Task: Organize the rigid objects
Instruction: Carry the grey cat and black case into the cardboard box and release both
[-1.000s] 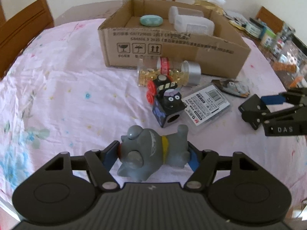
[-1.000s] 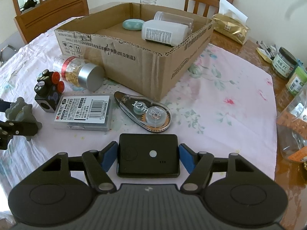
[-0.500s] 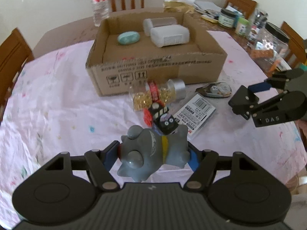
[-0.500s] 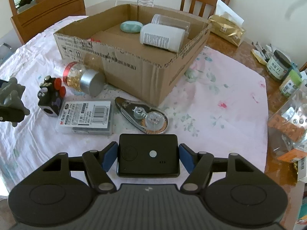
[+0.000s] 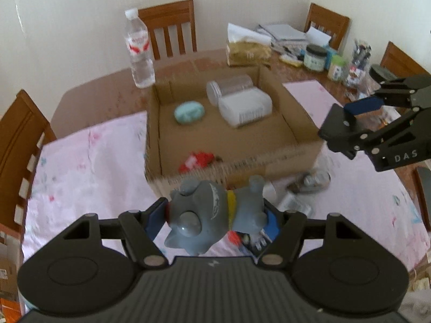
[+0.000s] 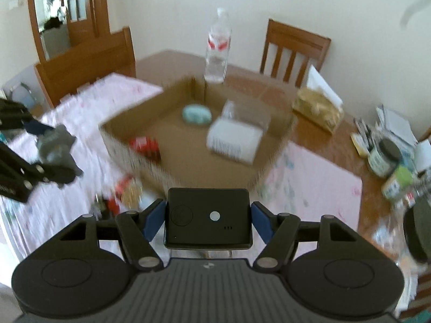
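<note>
My left gripper [image 5: 215, 216] is shut on a grey toy animal [image 5: 212, 215] with a yellow collar, held in the air in front of the near wall of the open cardboard box [image 5: 296, 99]. My right gripper [image 6: 207, 216] is shut on a flat black device [image 6: 207, 216], also lifted, before the box [image 6: 280, 145]. Inside the box lie a teal oval piece [image 5: 188, 111], a white bottle [image 5: 243, 107], a clear jar [image 5: 229, 88] and something red [image 5: 196, 160]. The right gripper with the black device [image 5: 336, 129] shows at the right of the left wrist view.
A pink floral cloth [image 5: 89, 167] covers the table. A water bottle [image 5: 138, 51] stands behind the box. A tissue pack [image 5: 247, 45], jars [image 5: 315, 56] and clutter crowd the far right. Small items lie on the cloth below the grippers. Wooden chairs [image 5: 172, 27] ring the table.
Both grippers have risen with their loads, and the box is now seen from higher up. The items left on the cloth have slid down under the grippers in both views.
</note>
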Available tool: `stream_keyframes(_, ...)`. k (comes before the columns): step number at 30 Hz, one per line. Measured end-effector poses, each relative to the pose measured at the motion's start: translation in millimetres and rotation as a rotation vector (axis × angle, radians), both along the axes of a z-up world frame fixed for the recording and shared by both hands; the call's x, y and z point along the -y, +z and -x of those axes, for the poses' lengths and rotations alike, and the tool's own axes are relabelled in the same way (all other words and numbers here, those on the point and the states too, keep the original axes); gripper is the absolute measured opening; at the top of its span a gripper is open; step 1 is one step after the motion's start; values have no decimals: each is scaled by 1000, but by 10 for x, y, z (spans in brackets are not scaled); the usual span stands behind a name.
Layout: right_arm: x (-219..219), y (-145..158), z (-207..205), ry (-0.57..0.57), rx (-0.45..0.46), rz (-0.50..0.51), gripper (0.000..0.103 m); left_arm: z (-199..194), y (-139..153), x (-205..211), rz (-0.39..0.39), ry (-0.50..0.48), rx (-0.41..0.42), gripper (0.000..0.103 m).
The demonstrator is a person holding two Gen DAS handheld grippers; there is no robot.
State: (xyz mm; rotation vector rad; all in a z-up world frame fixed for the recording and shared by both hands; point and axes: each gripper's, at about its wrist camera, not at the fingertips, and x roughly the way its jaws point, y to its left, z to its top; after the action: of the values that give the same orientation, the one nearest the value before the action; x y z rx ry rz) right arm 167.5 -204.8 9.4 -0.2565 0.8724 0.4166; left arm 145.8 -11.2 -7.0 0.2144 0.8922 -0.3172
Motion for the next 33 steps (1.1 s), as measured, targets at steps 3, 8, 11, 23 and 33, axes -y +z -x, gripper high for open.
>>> stream_keyframes(3, -122, -4, -213, -3, 8, 3, 74, -168, 52, -17, 12, 10, 25, 71)
stream_keyframes(8, -309, -193, -533, -3, -24, 19, 74, -425, 102, -51, 9, 12, 64, 71)
stream_keyframes(11, -367, -315, -654, -23, -53, 18, 74, -592, 108, -60, 7, 22, 68, 71)
stream_keyframes(23, -356, -290, -700, -120, -22, 15, 101, -1125, -56, 24, -12, 30, 52, 71)
stream_keyframes(33, -182, -77, -476, -210, -11, -12, 103, -1554, -251, 180, -11, 58, 23, 74)
